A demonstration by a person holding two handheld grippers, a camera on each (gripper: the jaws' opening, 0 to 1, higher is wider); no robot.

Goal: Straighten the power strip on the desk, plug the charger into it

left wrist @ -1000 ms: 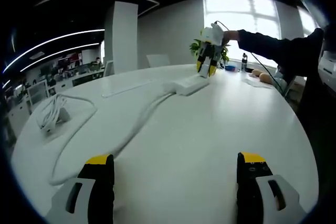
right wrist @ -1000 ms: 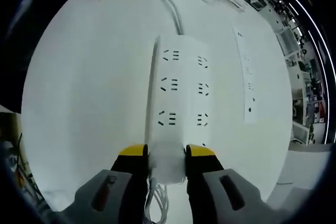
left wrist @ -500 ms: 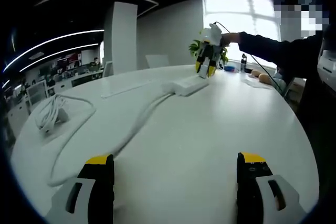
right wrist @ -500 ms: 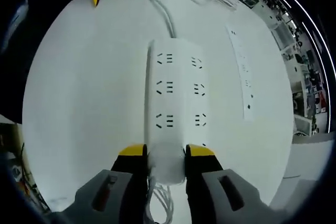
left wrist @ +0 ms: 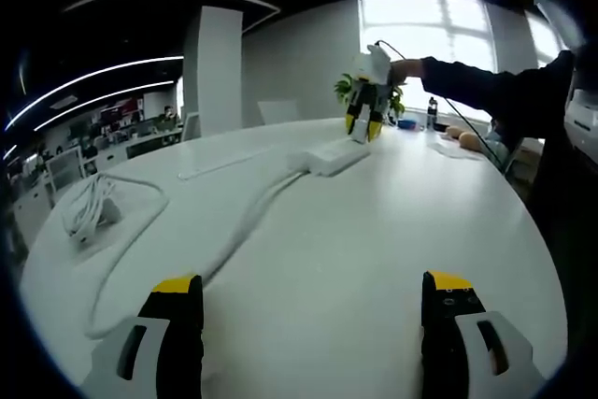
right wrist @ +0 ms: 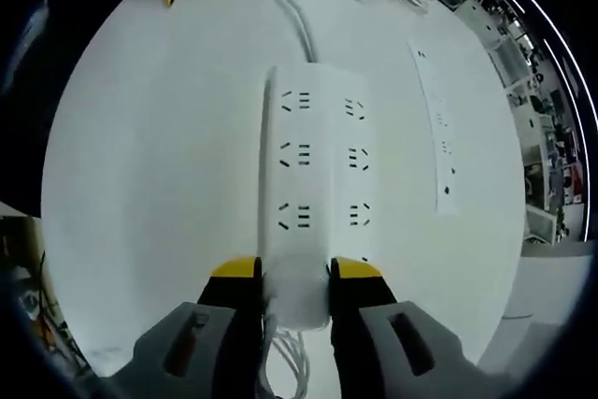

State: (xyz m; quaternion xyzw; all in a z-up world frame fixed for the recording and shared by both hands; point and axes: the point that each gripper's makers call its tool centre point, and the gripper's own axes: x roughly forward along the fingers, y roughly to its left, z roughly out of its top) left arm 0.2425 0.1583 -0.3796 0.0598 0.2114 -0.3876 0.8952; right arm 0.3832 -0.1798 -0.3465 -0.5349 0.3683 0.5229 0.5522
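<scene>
A wide white power strip (right wrist: 318,165) with two rows of sockets lies on the round white table (right wrist: 149,165). My right gripper (right wrist: 294,273) is shut on its near end, where the cable leaves. In the left gripper view that strip (left wrist: 332,154) sits at the far side of the table, with the right gripper (left wrist: 363,123) standing tilted over its end. Its thick white cable (left wrist: 248,217) curves toward me. The white charger (left wrist: 89,210) with its coiled cord rests at the left edge. My left gripper (left wrist: 313,285) hovers open over bare table.
A slim white power strip (right wrist: 439,128) lies to the right of the wide one, also seen as a thin bar (left wrist: 224,161). A potted plant (left wrist: 346,89) and small items (left wrist: 434,117) stand at the far edge. A person's dark sleeve (left wrist: 486,81) reaches in from the right.
The right gripper has risen a little and turned slightly with the power strip's end still held. The left gripper has stayed where it was.
</scene>
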